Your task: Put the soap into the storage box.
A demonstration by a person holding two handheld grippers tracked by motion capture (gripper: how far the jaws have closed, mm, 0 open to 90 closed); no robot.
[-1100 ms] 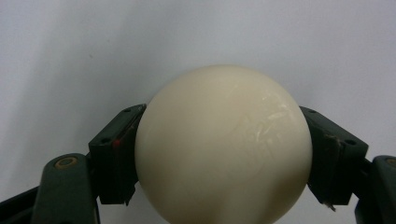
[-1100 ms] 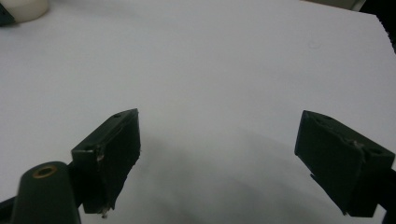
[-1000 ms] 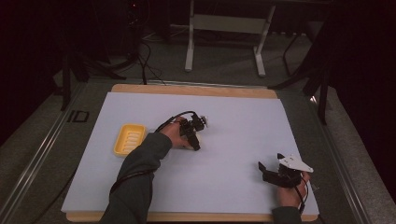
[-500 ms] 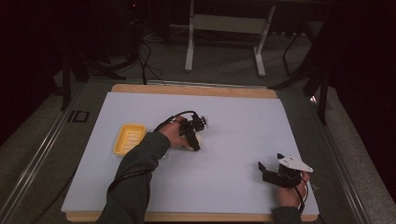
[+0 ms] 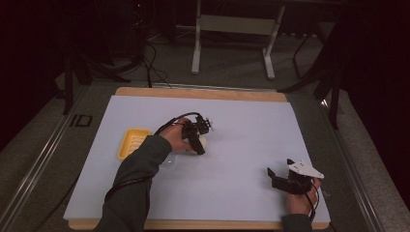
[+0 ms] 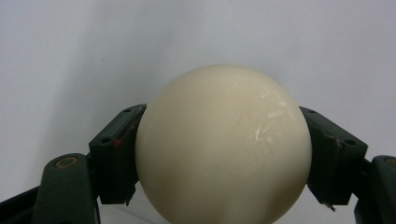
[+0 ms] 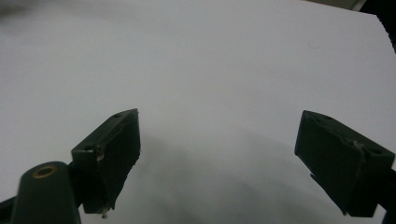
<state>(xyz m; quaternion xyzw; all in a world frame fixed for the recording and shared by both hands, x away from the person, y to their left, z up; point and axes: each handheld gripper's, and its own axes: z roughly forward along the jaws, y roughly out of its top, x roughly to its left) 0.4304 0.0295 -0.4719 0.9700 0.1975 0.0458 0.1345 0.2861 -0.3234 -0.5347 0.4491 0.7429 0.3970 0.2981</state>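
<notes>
A smooth cream-white ball (image 6: pixel 224 149) sits between the two black jaws of my left gripper (image 6: pixel 222 156), which press on its left and right sides. In the high view that left gripper (image 5: pixel 198 144) is at the middle of the white table sheet, pointing down, with the ball (image 5: pixel 203 141) showing pale beside its jaws. My right gripper (image 5: pixel 272 177) rests near the front right of the sheet, far from the ball. Its jaws (image 7: pixel 229 154) stand wide open over bare white surface with nothing between them.
A small yellow tray (image 5: pixel 132 143) lies just left of the left hand. A small clear round item (image 5: pixel 170 164) lies near the left sleeve. The white sheet (image 5: pixel 251 125) covers a wooden board; metal frame legs (image 5: pixel 196 48) stand beyond the far edge.
</notes>
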